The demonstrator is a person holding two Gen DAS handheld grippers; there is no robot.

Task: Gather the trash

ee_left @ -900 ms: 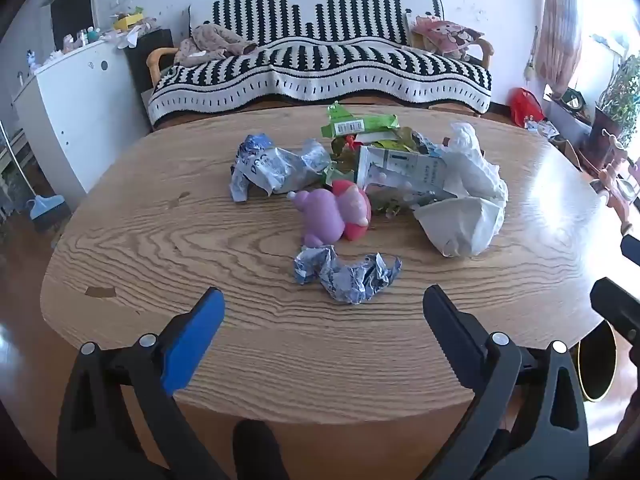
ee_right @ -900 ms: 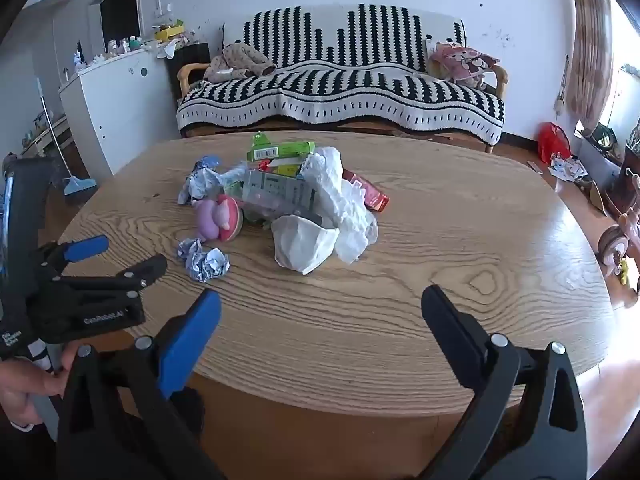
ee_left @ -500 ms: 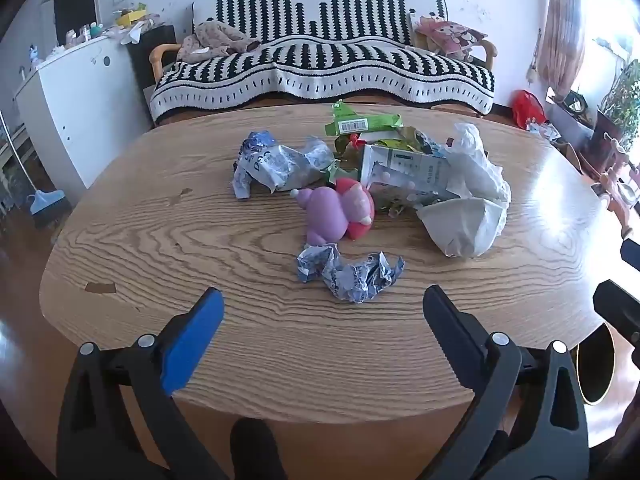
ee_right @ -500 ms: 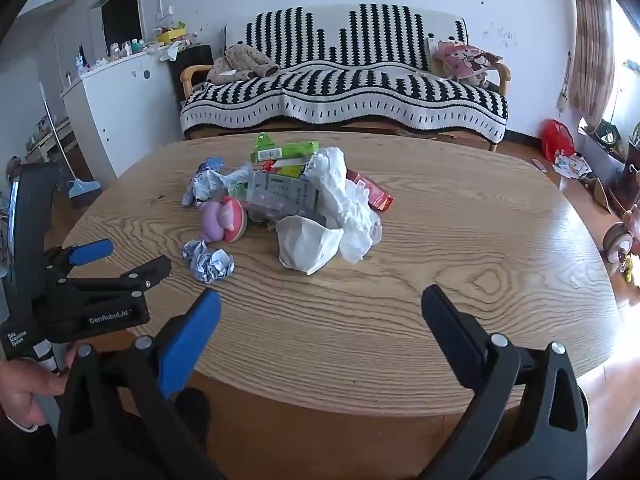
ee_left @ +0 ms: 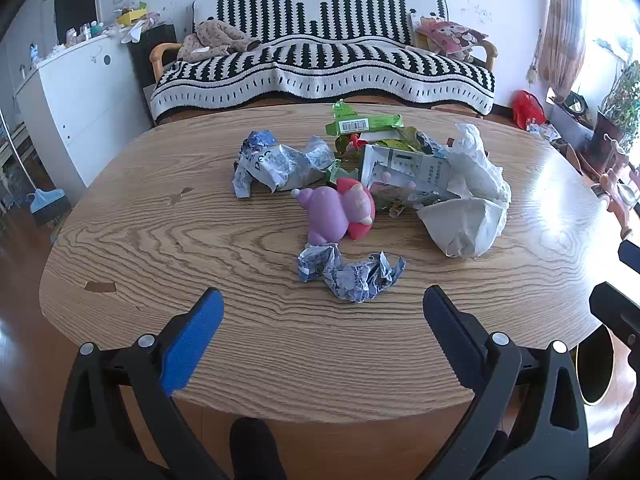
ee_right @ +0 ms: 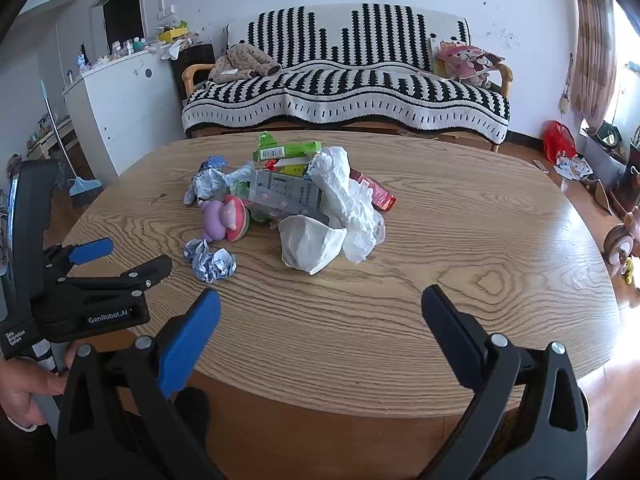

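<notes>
— Trash (ee_left: 360,184) is lying piled mid-table; the crumpled foil wrapper (ee_left: 352,272) is sitting nearest. Both grippers?
— Left gripper (ee_left: 320,320) and right gripper (ee_right: 320,316) are gaping wide, empty. Approach step; next, I judge, closing on that wrapper.

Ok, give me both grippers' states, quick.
Left gripper: open, holding nothing.
Right gripper: open, holding nothing.
</notes>
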